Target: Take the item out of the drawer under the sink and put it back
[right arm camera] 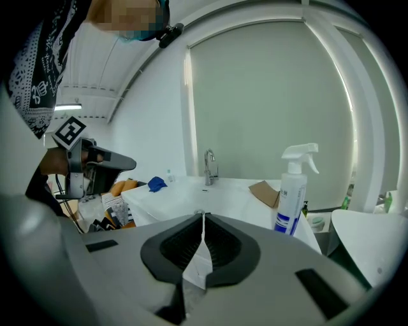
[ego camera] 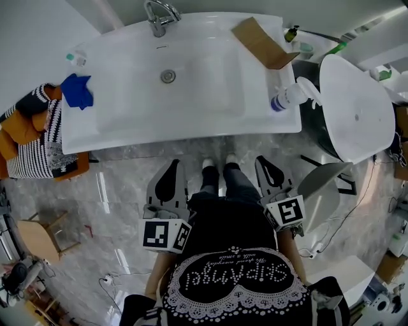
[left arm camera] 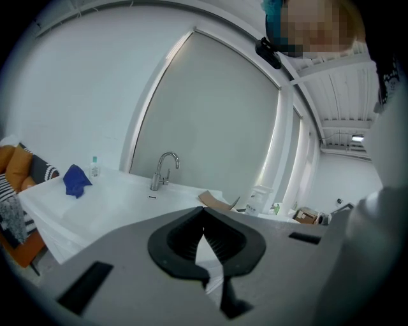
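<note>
Head view showed the person standing on the marble floor (ego camera: 115,191) before the sink (ego camera: 127,83), toes just short of its near edge. The left tongs (ego camera: 172,164) and right tongs (ego camera: 264,160) were held close to the body on either side of the legs, tips pointed toward the sink. Each gripper view showed its jaws shut tip to tip with nothing between them. I judged this a carrying pose for the approach, since neither pair had anything to grasp yet.

The drawer lay out of sight in every view, tucked under the basin's overhang, so the item inside could not be seen either. The task looked barely begun.

On the sink top, things sat at the margins, probably pushed clear of the bowl: a blue cloth (ego camera: 77,90) and a small bottle (ego camera: 75,58) on the far left, a piece of cardboard (ego camera: 261,41) on the far right, and a spray bottle (ego camera: 290,95) lying near the right near corner. The tap (ego camera: 159,16) stood at the far edge.

Open floor ran between the person and the sink front. A striped bundle (ego camera: 32,146) crowded the left side and a white rounded fixture (ego camera: 357,108) the right. A pulled drawer would likely come toward the legs, so a step back seemed needed.
</note>
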Action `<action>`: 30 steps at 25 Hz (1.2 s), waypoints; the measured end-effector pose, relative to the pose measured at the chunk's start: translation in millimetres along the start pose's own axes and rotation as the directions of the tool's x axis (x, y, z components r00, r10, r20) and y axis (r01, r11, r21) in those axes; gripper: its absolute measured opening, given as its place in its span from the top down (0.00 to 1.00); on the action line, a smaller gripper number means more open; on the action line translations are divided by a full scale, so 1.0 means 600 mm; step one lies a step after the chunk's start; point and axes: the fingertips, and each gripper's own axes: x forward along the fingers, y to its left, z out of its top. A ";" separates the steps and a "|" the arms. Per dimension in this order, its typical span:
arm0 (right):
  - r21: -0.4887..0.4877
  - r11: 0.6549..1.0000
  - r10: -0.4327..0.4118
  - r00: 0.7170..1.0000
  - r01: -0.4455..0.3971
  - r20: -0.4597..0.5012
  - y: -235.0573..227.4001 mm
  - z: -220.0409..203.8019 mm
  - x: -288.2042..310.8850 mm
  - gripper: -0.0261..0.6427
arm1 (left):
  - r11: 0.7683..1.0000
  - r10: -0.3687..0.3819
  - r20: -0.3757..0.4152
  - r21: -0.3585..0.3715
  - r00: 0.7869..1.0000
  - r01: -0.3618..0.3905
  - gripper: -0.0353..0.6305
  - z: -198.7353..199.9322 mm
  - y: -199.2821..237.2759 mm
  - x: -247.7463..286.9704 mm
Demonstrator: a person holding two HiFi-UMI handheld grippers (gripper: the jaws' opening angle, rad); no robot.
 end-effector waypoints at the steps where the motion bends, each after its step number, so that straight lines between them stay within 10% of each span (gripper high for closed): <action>1: -0.005 1.000 0.000 1.000 0.000 0.003 0.002 0.001 0.001 0.93 | 1.000 -0.005 0.000 0.004 1.000 0.005 0.94 0.000 0.000 0.000; 30: -0.003 1.000 -0.020 0.995 0.020 -0.100 -0.001 -0.065 0.045 0.93 | 0.989 -0.142 -0.036 0.041 0.989 0.143 0.94 -0.002 -0.034 0.012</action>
